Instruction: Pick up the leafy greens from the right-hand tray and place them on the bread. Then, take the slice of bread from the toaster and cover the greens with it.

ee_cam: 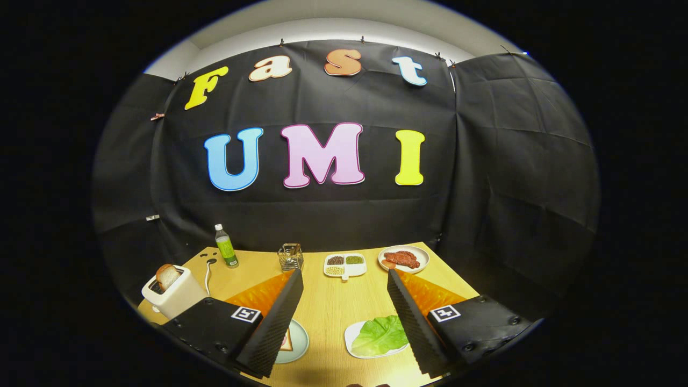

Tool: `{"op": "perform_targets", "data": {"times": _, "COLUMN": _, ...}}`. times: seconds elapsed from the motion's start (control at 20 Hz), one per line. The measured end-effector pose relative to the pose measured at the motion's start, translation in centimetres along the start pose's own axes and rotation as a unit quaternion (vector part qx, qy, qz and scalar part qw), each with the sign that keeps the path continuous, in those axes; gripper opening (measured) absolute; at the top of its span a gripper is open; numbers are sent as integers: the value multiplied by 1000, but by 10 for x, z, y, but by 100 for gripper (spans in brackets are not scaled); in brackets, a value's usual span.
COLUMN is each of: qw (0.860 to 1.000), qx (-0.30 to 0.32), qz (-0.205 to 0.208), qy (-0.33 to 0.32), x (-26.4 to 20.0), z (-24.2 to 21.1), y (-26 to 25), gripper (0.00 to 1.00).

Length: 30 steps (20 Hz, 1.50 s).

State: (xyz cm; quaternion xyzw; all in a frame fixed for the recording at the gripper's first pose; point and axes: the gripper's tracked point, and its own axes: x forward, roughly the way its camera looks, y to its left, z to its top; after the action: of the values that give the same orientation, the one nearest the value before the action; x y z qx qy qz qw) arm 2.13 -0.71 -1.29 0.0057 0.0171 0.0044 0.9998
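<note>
My gripper (344,277) hangs above the wooden table (328,306), open, with nothing between its two black ribbed fingers (277,322). The leafy greens (380,334) lie on a white tray (352,336) below, close against the inner side of the right finger. A pale plate (298,341) with a slice of bread (286,340) sits by the left finger, which hides most of it. The white toaster (172,295) stands left of the left finger, a bread slice (167,276) sticking up from its slot.
Beyond the fingers stand a green bottle (226,246), a small wire holder (290,256), a white divided dish of grains (344,264) and a plate of red meat (403,259). The toaster's cord (208,273) trails across the table.
</note>
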Motion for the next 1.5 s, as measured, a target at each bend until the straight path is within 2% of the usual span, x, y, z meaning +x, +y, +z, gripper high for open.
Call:
{"op": "perform_targets", "data": {"times": 0.6, "qw": 998, "qx": 1, "qz": -15, "qy": 54, "x": 32, "z": -38, "y": -33, "gripper": 98}}
{"op": "perform_targets", "data": {"times": 0.95, "qw": 987, "qx": 10, "qz": -8, "qy": 158, "x": 59, "z": -119, "y": -56, "gripper": 98}}
{"op": "perform_targets", "data": {"times": 1.5, "qw": 955, "qx": 4, "qz": -19, "qy": 296, "x": 91, "z": -260, "y": -90, "gripper": 100}}
